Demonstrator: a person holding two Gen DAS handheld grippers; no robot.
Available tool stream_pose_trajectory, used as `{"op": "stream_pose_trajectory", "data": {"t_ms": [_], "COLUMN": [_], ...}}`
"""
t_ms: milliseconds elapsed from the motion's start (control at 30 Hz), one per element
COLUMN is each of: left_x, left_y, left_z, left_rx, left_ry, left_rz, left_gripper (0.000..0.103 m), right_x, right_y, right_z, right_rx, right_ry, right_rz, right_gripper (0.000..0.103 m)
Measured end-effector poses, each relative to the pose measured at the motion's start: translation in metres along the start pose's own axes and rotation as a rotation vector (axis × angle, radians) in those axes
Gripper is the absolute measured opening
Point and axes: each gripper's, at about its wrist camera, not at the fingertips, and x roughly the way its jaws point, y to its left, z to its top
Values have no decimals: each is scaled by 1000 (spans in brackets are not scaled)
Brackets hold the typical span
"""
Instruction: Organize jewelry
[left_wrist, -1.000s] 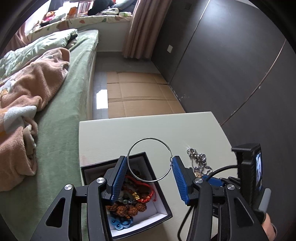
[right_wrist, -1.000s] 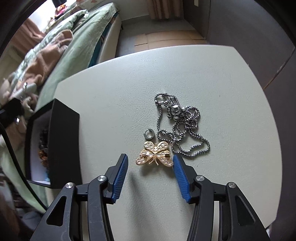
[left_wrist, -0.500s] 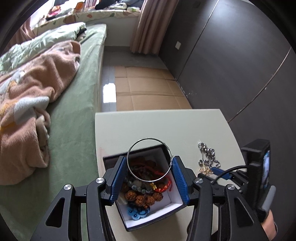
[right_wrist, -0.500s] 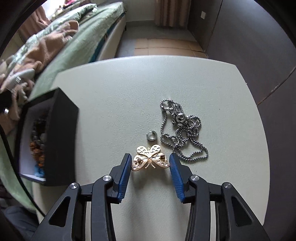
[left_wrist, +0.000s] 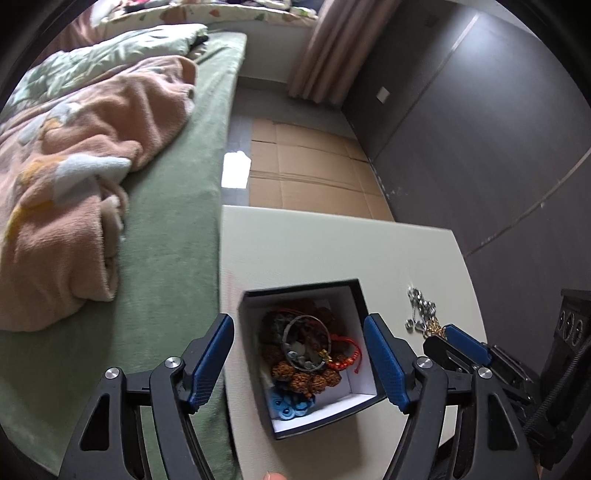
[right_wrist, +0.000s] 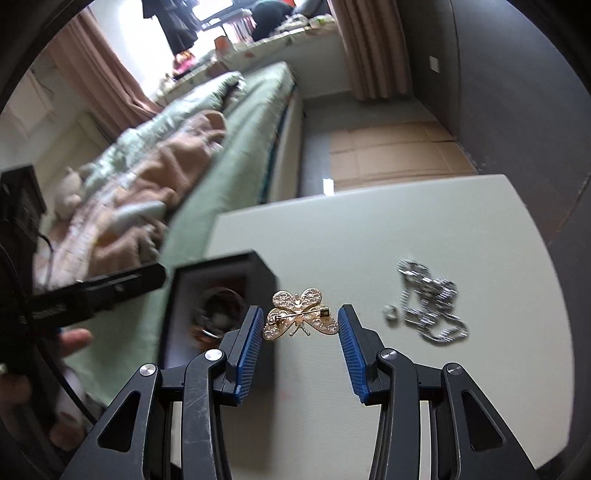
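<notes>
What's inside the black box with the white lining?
The black box holds a thin metal hoop on brown bead bracelets, a red cord bracelet and blue rings. Anything underneath is covered.

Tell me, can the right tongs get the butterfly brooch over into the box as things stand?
Probably yes. The right tongs grip the butterfly brooch clear of the table, and the box stands open close beside. The left tongs, opening above it, may crowd the way.

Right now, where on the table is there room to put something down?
The table is bare behind the box, out to its far edge, and between the box and the chain. The box is crowded with beads. The right side has the chain and a small ring.
</notes>
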Motion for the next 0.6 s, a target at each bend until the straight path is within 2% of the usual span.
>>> {"op": "stream_pose_trajectory", "data": {"t_ms": [300,333,433,600], "left_x": [-15,-14,-13,-13], "left_y": [19,22,27,27], "left_z": [2,3,4,5], "left_rx": [-47,-53,-63,-60], "left_ry": [-29,-28,-22,-27], "left_rz": [6,7,6,0], "left_gripper": [74,74,74,74], "right_x": [18,22,26,19], "right_y": [36,40,44,30], "right_z": [8,9,10,10], "right_rx": [18,16,20,55], "right_ry": [-25,-22,-11,-17], "right_rz": [149,174,174,146], "right_gripper": [43,46,60,62]}}
